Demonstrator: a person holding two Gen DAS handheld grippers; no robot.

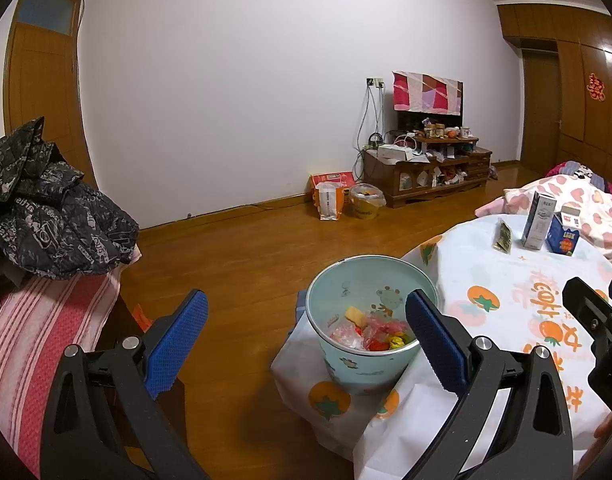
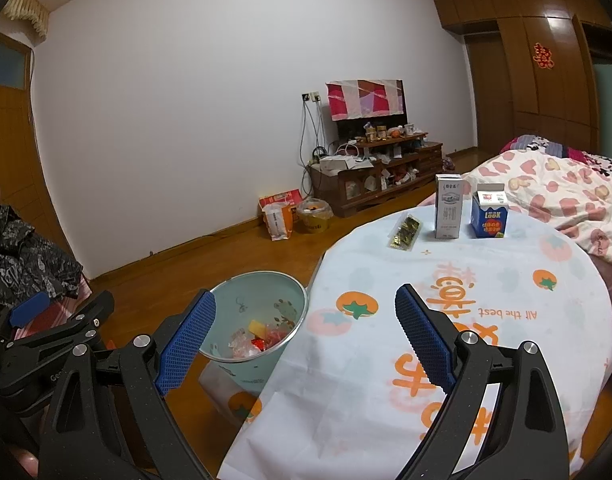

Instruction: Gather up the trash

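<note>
A: How do the fingers stand?

B: The left gripper [image 1: 306, 340] has its blue-padded fingers [image 1: 178, 338] spread wide with nothing between them, pointing out over the floor. The right gripper [image 2: 306, 338] is spread just as wide and empty, raised over the near edge of the table.

A: And what lies beyond them?

B: Past the left gripper's right finger stands the pale blue cartoon-printed waste bucket [image 1: 366, 360], upright on the floor against the table's edge, mouth up, with crumpled red, yellow and clear wrappers [image 1: 372, 330] in its bottom. Ahead of the right fingers spreads the round table under a white cloth printed with orange persimmons [image 2: 486, 264].

A: The trash?

B: At the far side: a flat dark green and gold foil packet [image 2: 404, 232], its long axis running away from the fingers, then a tall grey-white milk carton [image 2: 448, 212] and a shorter blue gable-top carton [image 2: 489, 216], both upright, side by side.
</note>
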